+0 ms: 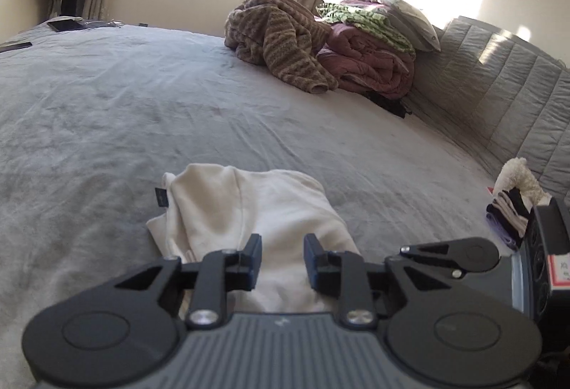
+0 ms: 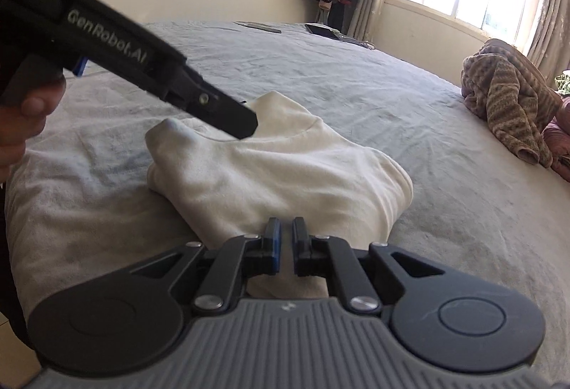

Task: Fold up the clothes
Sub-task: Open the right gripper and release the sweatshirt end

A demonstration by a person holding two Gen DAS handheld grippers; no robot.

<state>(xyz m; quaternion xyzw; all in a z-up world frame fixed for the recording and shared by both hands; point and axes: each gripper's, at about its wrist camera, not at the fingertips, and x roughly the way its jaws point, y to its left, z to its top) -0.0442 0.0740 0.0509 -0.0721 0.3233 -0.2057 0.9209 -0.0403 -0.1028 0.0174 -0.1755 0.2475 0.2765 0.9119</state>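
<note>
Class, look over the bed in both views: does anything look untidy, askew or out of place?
Yes. The brown striped garment lies in a crumpled heap against the stacked bedding, one sleeve trailing onto the grey bedspread. The cream garment near the bed's edge is bunched and uneven, not squarely folded.

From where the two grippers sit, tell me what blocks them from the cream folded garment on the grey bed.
Nothing visible does. The cream folded garment lies directly ahead of the left gripper and the right gripper, with only bare grey bedspread around it. The brown knitted sweater lies far off.
</note>
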